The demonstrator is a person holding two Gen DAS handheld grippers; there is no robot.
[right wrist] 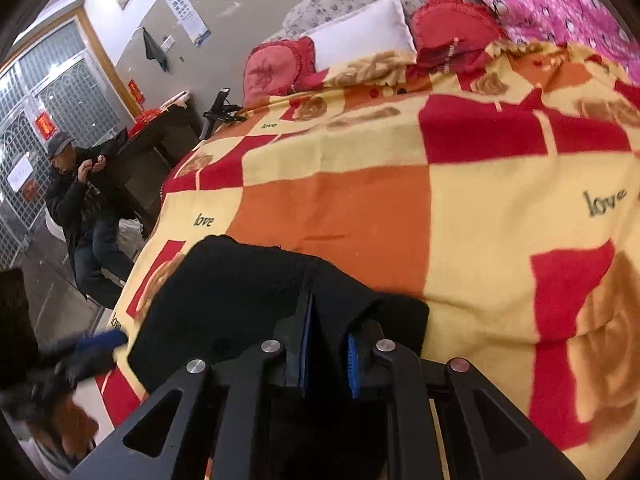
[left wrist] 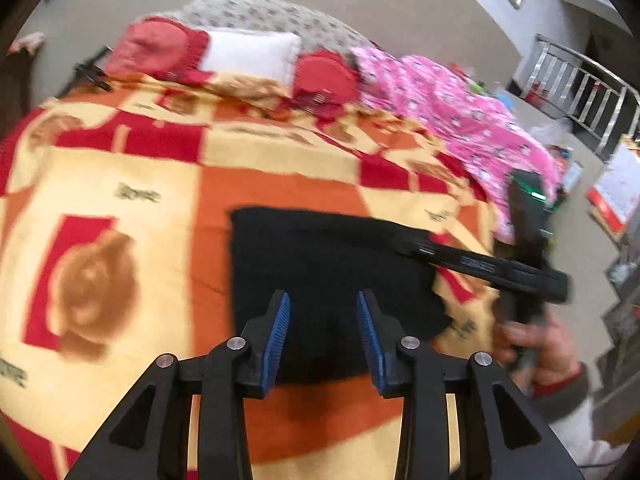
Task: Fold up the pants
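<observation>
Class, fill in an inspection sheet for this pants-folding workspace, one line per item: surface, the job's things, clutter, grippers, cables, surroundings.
Surface: bed under a checked blanket.
Job's things: black pants lying as a compact folded shape near the blanket's edge.
Clutter: red cushions, white pillow, pink quilt.
Grippers: left gripper open above the pants; right gripper shut on pants fabric.
Cables: nothing seen.
Surroundings: seated person by a dark table, barred window, metal railing.

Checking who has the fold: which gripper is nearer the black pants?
Right. The right gripper has pants fabric between its fingers at the edge; the left gripper hovers open over them, apparently not touching.
</observation>
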